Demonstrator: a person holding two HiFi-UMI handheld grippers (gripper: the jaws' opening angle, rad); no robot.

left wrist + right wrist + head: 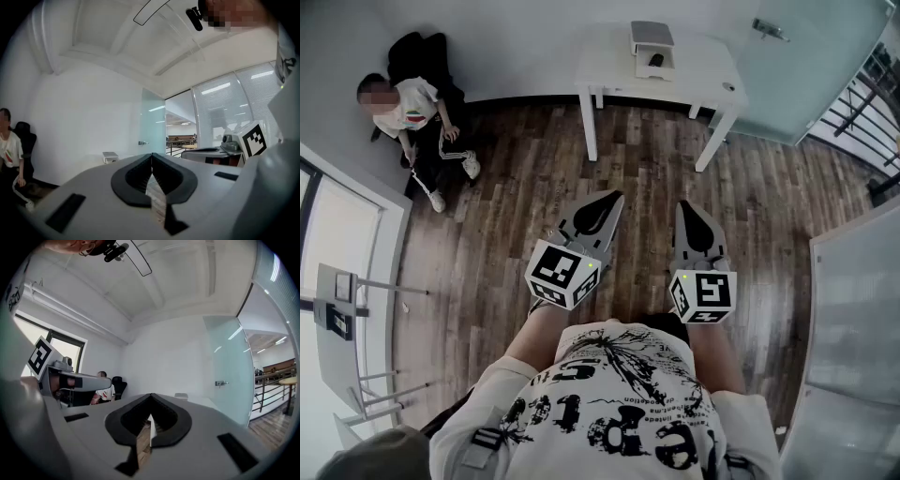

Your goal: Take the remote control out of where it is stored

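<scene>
Far across the wooden floor stands a white table (694, 66). On it is a small white storage box (652, 45) with a dark object (656, 61) in its lower opening; I cannot tell whether that is the remote control. The box also shows small in the left gripper view (110, 157) and the right gripper view (181, 396). My left gripper (612, 197) (151, 154) is held level at waist height, shut and empty. Beside it my right gripper (684, 206) (151, 395) points the same way, its jaws meeting at the tips with nothing between them. Both are well short of the table.
A person (412, 112) sits on a black chair in the far left corner. A frosted glass door (806, 66) and a railing (872, 94) are at the far right. A white stand (337, 319) is by the left window. A white wall panel (862, 328) runs along my right.
</scene>
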